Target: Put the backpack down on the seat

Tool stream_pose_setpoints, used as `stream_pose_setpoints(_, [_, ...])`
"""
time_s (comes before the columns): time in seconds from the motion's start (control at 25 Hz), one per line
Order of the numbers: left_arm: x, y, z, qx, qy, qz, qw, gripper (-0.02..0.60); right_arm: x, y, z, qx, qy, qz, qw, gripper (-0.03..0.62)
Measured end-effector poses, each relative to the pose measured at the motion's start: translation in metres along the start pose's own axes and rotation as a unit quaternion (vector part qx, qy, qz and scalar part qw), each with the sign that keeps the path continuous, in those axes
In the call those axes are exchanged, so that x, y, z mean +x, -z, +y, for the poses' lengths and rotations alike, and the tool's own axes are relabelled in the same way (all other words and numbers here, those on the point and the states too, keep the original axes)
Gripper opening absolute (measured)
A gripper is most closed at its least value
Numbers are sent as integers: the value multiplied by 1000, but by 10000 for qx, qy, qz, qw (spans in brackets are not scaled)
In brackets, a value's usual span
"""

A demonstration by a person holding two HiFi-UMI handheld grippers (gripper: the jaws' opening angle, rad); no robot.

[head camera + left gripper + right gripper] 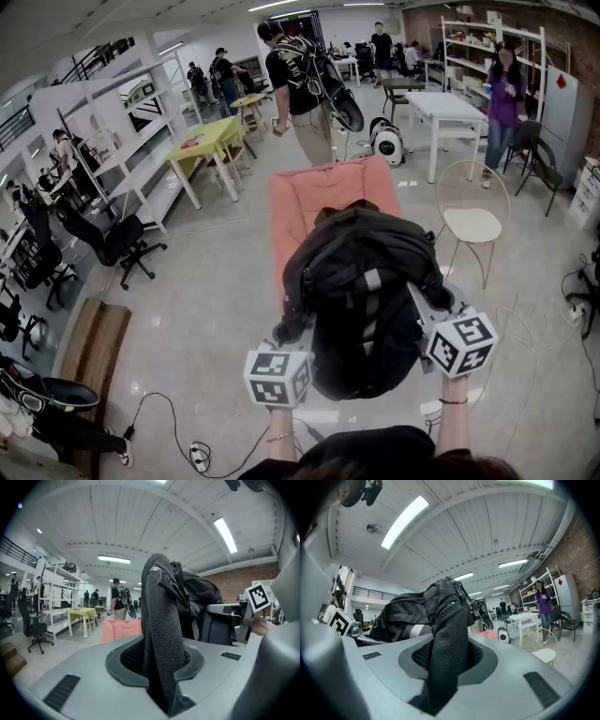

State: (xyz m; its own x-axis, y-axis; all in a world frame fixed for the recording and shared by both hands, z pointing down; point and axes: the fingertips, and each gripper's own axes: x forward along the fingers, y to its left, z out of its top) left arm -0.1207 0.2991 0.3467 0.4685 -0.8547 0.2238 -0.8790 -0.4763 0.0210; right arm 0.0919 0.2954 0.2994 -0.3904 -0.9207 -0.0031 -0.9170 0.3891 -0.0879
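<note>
A black backpack [361,286] hangs between my two grippers, its far end over the near end of the salmon-pink seat [314,202]; whether it rests on the seat I cannot tell. My left gripper [292,328] is shut on a black mesh shoulder strap [161,620], which runs up from between the jaws of the left gripper [161,677]. My right gripper [433,300] is shut on the other mesh strap [447,634], pinched in the right gripper [440,677]. The backpack's body [401,609] bulges to the left there. The pink seat [122,630] shows low behind the left strap.
A round white chair [472,223] stands right of the seat, with a white table [445,108] behind it. A person carrying a bag [300,84] stands past the seat's far end. A yellow table [211,141] and a black office chair [112,239] are to the left. Cables [197,455] lie on the floor.
</note>
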Motion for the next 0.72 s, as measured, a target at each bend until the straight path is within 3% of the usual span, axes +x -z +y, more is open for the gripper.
stream_pose_setpoints(0.72, [9, 5, -7, -26, -110, 108, 9999, 98, 3, 7, -14, 75, -68, 80, 9999, 100])
